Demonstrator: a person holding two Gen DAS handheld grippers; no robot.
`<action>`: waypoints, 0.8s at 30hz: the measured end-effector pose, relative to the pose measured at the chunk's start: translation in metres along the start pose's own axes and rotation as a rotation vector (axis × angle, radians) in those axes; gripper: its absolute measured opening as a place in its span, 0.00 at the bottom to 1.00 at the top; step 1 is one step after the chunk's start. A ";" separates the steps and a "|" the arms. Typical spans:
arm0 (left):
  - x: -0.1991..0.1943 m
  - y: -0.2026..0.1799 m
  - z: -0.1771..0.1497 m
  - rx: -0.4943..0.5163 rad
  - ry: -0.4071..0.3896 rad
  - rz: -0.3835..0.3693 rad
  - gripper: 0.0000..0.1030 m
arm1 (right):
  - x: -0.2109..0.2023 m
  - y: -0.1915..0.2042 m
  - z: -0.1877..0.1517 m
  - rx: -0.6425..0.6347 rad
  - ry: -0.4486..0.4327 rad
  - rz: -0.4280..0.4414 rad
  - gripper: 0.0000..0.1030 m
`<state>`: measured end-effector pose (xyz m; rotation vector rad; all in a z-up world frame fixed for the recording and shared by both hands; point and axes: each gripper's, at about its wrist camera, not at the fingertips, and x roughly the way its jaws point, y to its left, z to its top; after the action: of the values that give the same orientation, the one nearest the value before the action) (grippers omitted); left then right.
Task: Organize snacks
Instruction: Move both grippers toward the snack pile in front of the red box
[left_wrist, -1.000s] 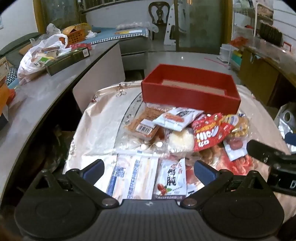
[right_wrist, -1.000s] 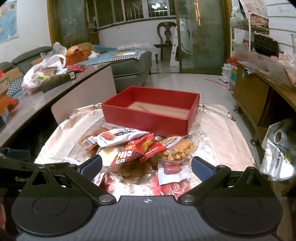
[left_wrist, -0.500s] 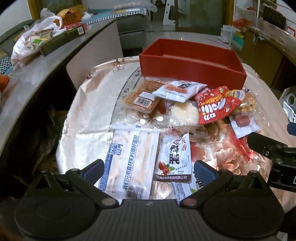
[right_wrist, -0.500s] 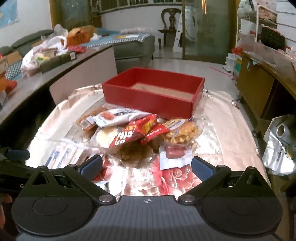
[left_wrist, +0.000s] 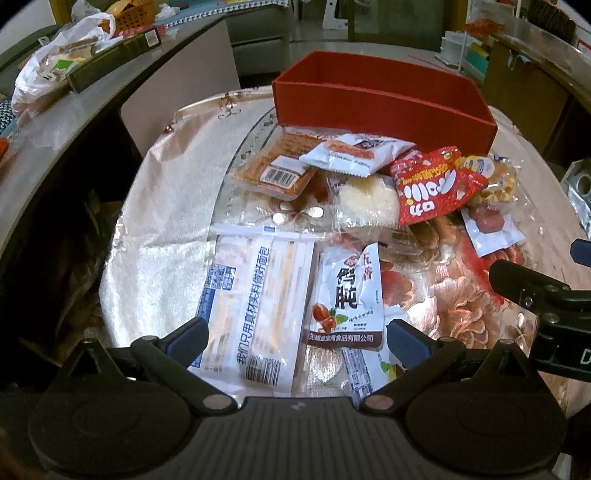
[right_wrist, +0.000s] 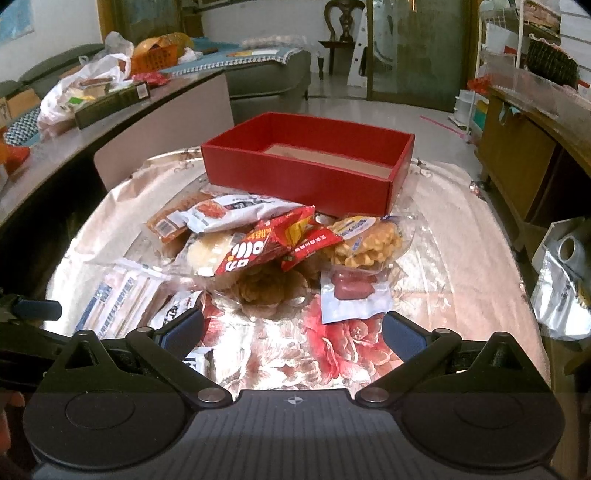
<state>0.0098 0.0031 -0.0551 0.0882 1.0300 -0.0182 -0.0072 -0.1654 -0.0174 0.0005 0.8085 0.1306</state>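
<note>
An empty red box (left_wrist: 380, 99) stands at the far side of the floral-covered table (left_wrist: 166, 206); it also shows in the right wrist view (right_wrist: 306, 166). Several snack packets lie in a pile before it: a red bag (left_wrist: 428, 184), a long white bread pack (left_wrist: 258, 302), a white chestnut pack (left_wrist: 347, 295), a waffle pack (right_wrist: 369, 240), a sausage pack (right_wrist: 351, 291). My left gripper (left_wrist: 297, 338) is open, just above the bread and chestnut packs. My right gripper (right_wrist: 291, 330) is open and empty over the table's near part, before the sausage pack.
A curved grey counter (right_wrist: 74, 122) with a plastic bag (right_wrist: 81, 88) and a dark box runs along the left. A wooden cabinet (right_wrist: 524, 147) and a silver bag (right_wrist: 565, 291) stand at the right. The right gripper shows at the left view's right edge (left_wrist: 539, 295).
Both grippers have tilted down and come closer to the table. The left one now hangs over the bread and chestnut packs. Both stay open; no snack has moved.
</note>
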 end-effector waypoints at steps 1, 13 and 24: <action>0.001 0.000 0.000 0.001 0.007 0.001 0.96 | 0.001 0.000 0.000 -0.001 0.004 -0.001 1.00; 0.007 -0.001 -0.001 0.014 0.032 0.014 0.95 | 0.008 0.000 -0.002 -0.006 0.039 0.002 1.00; 0.007 -0.002 -0.001 0.028 0.021 0.031 0.95 | 0.012 0.000 -0.002 -0.005 0.054 0.004 1.00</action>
<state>0.0125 0.0009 -0.0621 0.1300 1.0498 -0.0039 -0.0010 -0.1637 -0.0274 -0.0062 0.8616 0.1366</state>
